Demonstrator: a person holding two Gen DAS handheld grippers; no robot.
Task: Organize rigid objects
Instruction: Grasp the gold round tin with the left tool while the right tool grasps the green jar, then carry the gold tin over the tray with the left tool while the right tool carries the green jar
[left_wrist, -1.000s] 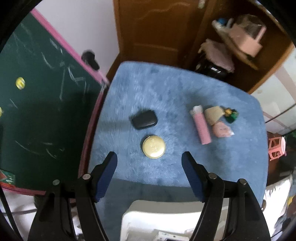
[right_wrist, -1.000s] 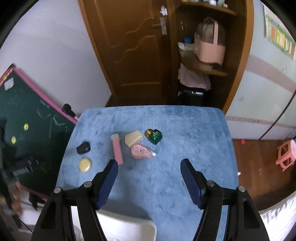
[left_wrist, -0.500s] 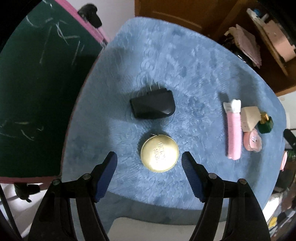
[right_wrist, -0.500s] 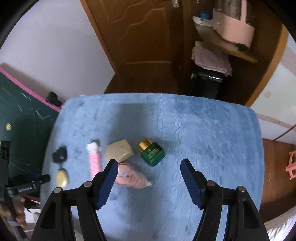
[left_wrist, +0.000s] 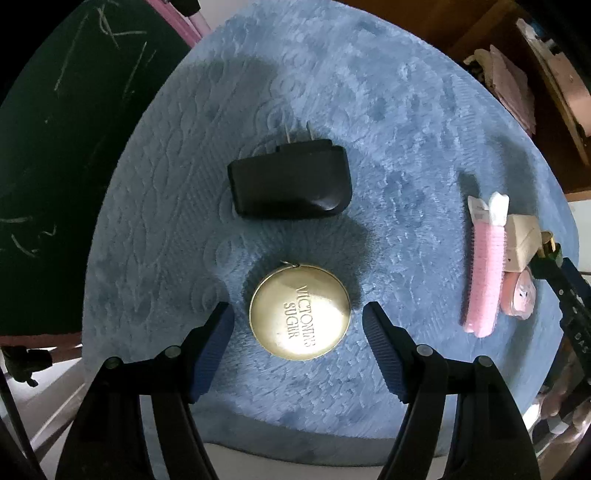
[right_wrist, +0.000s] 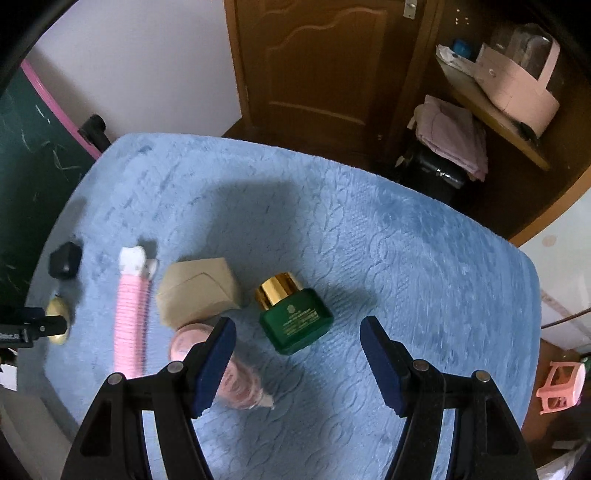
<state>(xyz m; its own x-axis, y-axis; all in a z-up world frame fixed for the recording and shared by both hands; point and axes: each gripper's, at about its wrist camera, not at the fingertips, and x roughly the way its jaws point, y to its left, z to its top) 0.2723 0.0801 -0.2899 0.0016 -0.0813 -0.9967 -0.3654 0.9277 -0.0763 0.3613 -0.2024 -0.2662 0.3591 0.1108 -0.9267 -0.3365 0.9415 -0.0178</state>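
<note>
The left hand-held gripper (left_wrist: 297, 315) pointed down at the blue-covered counter (left_wrist: 388, 122) with its jaws wide and empty, the round gold tin (left_wrist: 300, 311) lying between the fingertips without contact and the black plug adapter (left_wrist: 290, 182) just beyond it. The right hand-held gripper (right_wrist: 297, 330) stood equally wide and empty over the green bottle (right_wrist: 293, 317), with the beige box (right_wrist: 197, 290), pink roller (right_wrist: 131, 314) and pink tube (right_wrist: 236, 380) lying to its left

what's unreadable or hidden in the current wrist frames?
- Green bottle label: right wrist view, print too small.
- Pink tube: right wrist view, partly behind the right gripper finger, blurred.
- Gold tin: right wrist view, partly covered by the left gripper.
- Green bottle: left wrist view, mostly hidden behind the beige box.
</note>
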